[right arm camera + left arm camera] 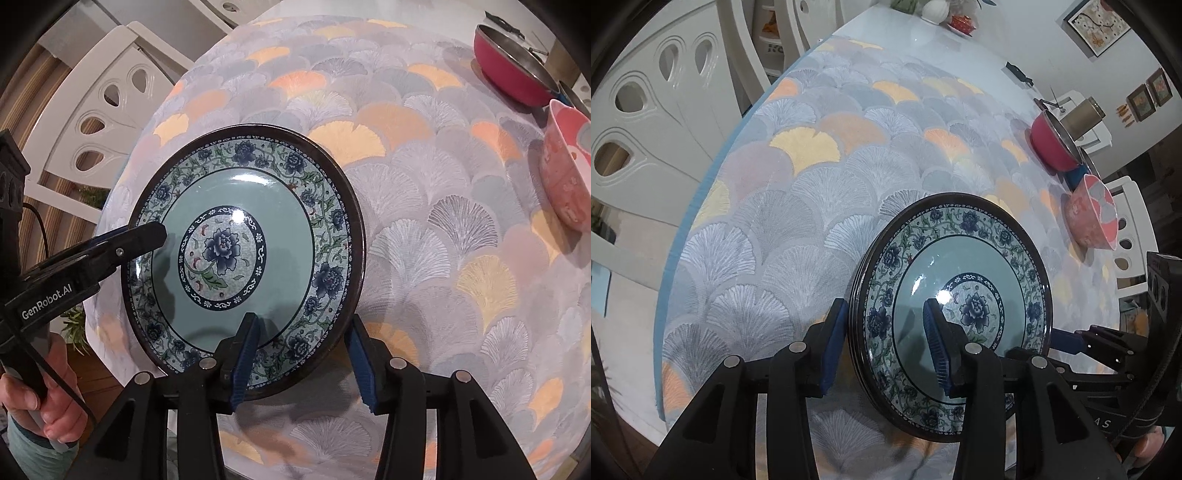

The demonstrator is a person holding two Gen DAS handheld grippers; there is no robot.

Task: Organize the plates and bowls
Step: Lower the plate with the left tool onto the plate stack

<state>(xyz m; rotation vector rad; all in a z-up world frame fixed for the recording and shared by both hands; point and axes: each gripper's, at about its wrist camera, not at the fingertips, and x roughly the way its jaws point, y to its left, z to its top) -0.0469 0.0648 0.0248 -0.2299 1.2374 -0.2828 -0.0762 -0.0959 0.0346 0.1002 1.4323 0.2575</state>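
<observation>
On the ginkgo-patterned tablecloth (424, 206) sits a stack of blue-and-white floral plates (243, 254), near the table's front edge. The left gripper (886, 347) straddles the stack's rim with its jaws wide, one finger outside the edge and one over the top plate's well, apparently placed to pinch the rim; whether the pads touch yet is unclear. The right gripper (301, 360) does the same at the opposite rim, jaws wide, one finger over the floral border, the other beside the rim. Two grips probably suit a heavy stack. Well apart, at the table's far side, stand a pink bowl (1093, 214) and a red pot (1054, 146), likely the other pieces to sort.
</observation>
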